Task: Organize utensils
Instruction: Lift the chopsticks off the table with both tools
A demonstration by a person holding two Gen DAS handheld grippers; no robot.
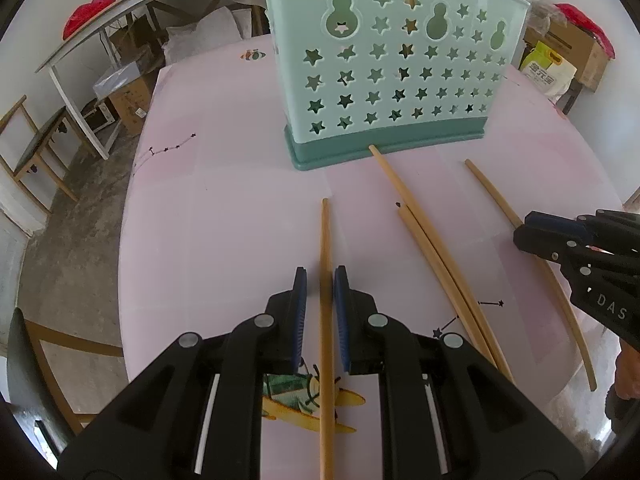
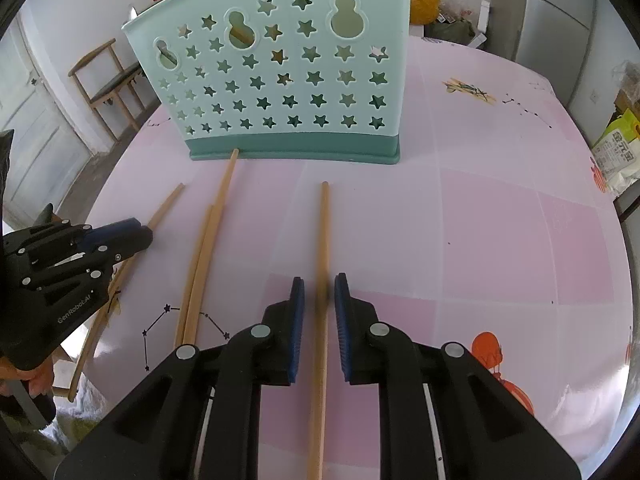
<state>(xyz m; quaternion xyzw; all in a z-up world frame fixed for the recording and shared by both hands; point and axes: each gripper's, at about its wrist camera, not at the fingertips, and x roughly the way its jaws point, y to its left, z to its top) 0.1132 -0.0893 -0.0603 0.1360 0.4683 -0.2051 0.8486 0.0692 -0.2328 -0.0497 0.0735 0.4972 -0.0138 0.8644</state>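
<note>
**Two Grippers Bracket Chopsticks in Front of Star-Cut Holder**

Left wrist view: the left gripper (image 1: 321,280) lay low over the pink surface (image 1: 224,208), pointing straight at the teal holder (image 1: 392,80). Its jaws stood narrowly parted around the left chopstick (image 1: 326,240), a sliver of gap showing beside one blue pad (image 1: 301,300), so the stick looked bracketed and not yet clamped. The stick lay flat, its far tip short of the holder's base. Nearer the holder's middle lay the paired chopsticks (image 1: 432,232) side by side, the longer-reaching one touching the base. Beyond them the right gripper (image 1: 520,232) reached in over the right chopstick (image 1: 492,192).

Right wrist view: the right gripper (image 2: 319,284) mirrored that pose, level and aimed at the holder (image 2: 280,80), its jaws slightly apart on either side of the right chopstick (image 2: 325,224), which was blurred between the pads. The paired chopsticks (image 2: 204,248) lay toward the holder's other end, and past them the left gripper (image 2: 140,232) sat over the left chopstick (image 2: 168,204). Sticks already showed through the holder's cut-outs, one leaning out over its rim.

The step in hand appeared to be the pickup. Done well, each gripper would close squarely across its stick near mid-length to keep it from pivoting, lift clear of the surface, then tip it upright before lowering it over the holder's rim. A pinch too near one end would likely let the stick swing.
</note>
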